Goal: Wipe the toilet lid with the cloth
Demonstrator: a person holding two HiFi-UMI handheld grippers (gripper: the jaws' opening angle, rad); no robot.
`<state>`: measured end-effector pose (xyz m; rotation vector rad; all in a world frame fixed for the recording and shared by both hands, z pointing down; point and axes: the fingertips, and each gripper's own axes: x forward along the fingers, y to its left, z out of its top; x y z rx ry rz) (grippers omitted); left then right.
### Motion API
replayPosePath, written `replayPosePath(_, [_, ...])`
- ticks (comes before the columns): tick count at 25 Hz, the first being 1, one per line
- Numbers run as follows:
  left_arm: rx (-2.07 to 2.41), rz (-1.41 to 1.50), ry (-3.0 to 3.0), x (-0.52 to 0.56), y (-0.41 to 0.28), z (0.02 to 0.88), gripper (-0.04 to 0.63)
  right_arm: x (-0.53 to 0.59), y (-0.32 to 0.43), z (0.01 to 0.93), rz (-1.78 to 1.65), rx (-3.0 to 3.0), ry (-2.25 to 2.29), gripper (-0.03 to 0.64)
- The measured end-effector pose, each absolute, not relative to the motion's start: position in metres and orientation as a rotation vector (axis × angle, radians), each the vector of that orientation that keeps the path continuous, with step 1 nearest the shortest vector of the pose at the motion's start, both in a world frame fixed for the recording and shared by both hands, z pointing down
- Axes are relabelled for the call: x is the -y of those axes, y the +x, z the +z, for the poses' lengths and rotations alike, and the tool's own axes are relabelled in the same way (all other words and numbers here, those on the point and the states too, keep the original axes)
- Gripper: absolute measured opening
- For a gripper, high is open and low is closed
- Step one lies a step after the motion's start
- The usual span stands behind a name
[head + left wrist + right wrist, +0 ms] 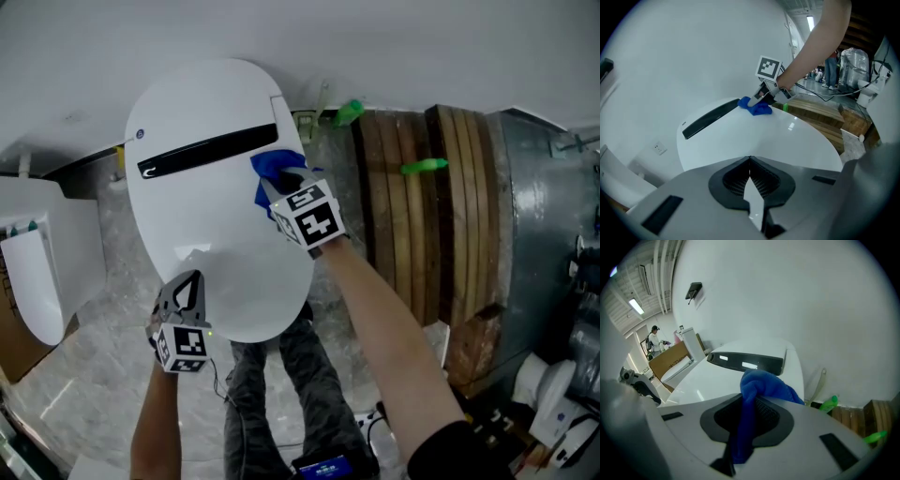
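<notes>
The crumpled blue cloth (275,167) lies on the glossy white oval toilet lid (197,225), near its back right edge and just beside the long black strip (208,150). My right gripper (278,187) has its fingers clamped on the cloth. My left gripper (191,281), fingers closed on nothing, is over the lid's front.

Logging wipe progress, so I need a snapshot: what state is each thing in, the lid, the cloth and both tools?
toilet lid: closed, down over the bowl.
cloth: bunched up, lying on the lid's far right part beside the black strip.
right tool: shut on the cloth.
left tool: shut, nothing between its jaws, at the lid's near end.
</notes>
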<state>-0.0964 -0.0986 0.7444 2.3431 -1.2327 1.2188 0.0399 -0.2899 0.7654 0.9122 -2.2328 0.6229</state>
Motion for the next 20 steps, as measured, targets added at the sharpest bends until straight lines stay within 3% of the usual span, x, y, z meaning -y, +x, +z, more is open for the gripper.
replayPosePath(11, [1.197, 1.23, 2.379, 0.081, -0.089, 0.74, 0.011, 0.261, 0.078, 0.772, 0.753, 2.157, 1.134, 0.057])
replayPosePath(20, [1.235, 1.195, 2.362, 0.058, -0.133, 0.738, 0.011, 0.235, 0.018, 0.773, 0.756, 2.137, 1.078, 0.057])
